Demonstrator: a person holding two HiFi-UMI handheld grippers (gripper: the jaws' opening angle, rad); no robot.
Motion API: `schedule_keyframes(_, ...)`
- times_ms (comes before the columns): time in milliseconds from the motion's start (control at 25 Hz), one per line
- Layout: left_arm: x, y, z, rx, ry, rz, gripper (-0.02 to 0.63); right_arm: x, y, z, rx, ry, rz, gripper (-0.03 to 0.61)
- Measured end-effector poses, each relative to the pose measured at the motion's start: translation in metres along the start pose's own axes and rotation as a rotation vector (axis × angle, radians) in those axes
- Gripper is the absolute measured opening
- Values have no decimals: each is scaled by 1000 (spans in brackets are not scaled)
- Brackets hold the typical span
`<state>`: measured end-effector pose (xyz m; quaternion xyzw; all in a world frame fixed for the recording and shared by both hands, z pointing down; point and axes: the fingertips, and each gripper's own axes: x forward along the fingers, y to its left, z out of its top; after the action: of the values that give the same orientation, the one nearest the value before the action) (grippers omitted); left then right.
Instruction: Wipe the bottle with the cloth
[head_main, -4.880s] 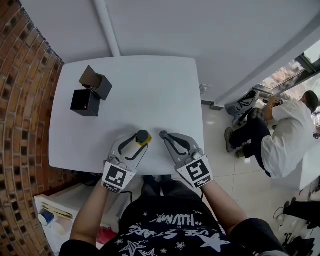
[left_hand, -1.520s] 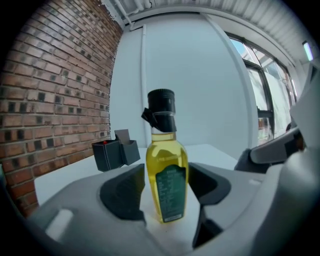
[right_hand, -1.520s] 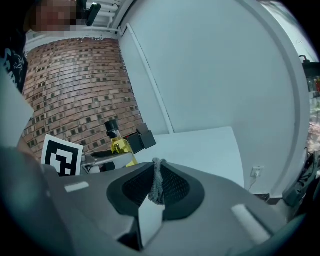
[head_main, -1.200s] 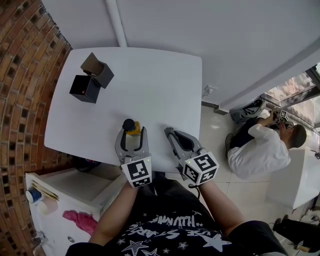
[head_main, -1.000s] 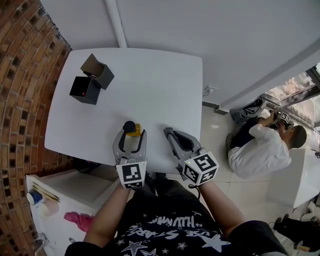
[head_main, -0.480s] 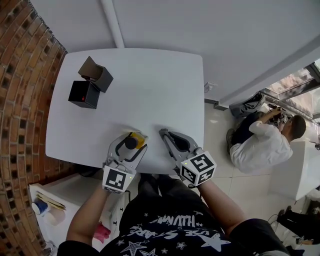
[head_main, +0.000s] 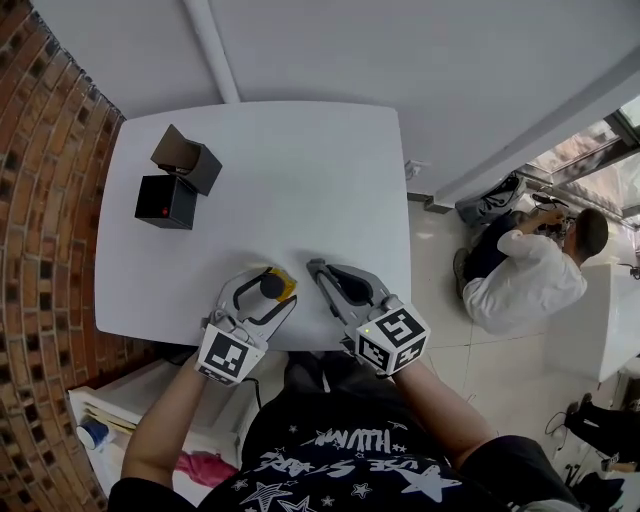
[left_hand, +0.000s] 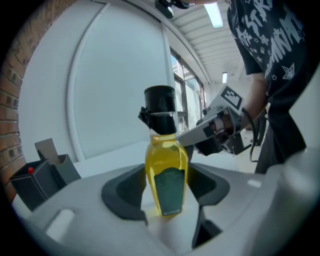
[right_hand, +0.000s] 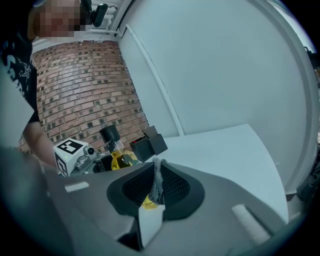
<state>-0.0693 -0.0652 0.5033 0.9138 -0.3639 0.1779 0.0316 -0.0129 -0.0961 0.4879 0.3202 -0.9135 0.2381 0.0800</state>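
The left gripper (head_main: 266, 288), clamped on the bottle (left_hand: 166, 172), is now turned rightward over the table's (head_main: 300, 170) near edge. The bottle is thereby brought beside the right gripper (head_main: 318, 270), closed on the cloth (right_hand: 157, 186); wiping can probably be begun.

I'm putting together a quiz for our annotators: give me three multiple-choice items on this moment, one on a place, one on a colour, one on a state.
1. Where do the two black boxes stand?
A) on the table's left side, toward the brick wall
B) at its right edge
C) at its near edge

2. What colour is the bottle's cap?
A) white
B) black
C) red

3. How is the right gripper?
A) open, empty
B) shut on the bottle
C) shut on the cloth

Answers: 1 A, the head view shows them at the left by the bricks; 2 B, a black cap tops the yellow bottle; 3 C, its jaws pinch the grey cloth.
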Motion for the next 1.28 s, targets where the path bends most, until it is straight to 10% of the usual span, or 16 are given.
schedule_keyframes(360,-1,3,-1,39,-3,-51,258,1,21,28,124,-66,97,41)
schedule_keyframes(1280,-67,36,-13,-286,-47,413,341,38,22,2,126,40,233,41)
